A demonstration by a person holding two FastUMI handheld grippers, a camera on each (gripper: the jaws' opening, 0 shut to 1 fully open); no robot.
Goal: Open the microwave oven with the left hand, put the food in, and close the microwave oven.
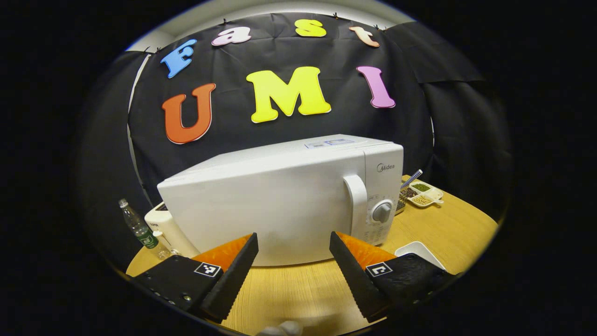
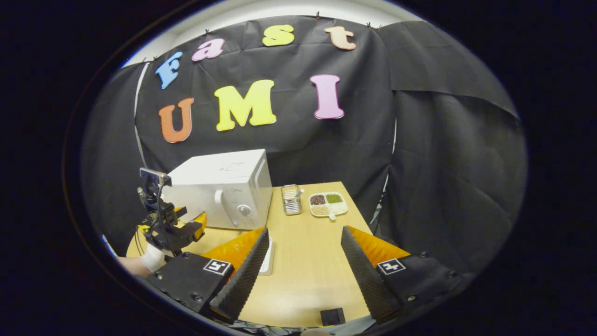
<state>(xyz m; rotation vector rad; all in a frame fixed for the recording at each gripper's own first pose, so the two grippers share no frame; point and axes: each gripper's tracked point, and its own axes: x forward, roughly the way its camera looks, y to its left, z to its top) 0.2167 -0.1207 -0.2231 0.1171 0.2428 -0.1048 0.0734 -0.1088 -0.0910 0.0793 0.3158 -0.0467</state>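
Microwave (image 1: 280, 205) sits shut at frame centre in the left gripper view, on the counter (image 1: 447, 228). Left gripper (image 1: 294, 261) fingers wide, holding nothing. Right gripper (image 2: 303, 266) fingers likewise wide over the counter.

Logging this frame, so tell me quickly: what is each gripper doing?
Left gripper: open, holding nothing.
Right gripper: open, holding nothing.

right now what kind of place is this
Likely a staged recording booth set up as a kitchen corner: a microwave and a divided snack tray sit on a wooden table, with black cloth hung behind.
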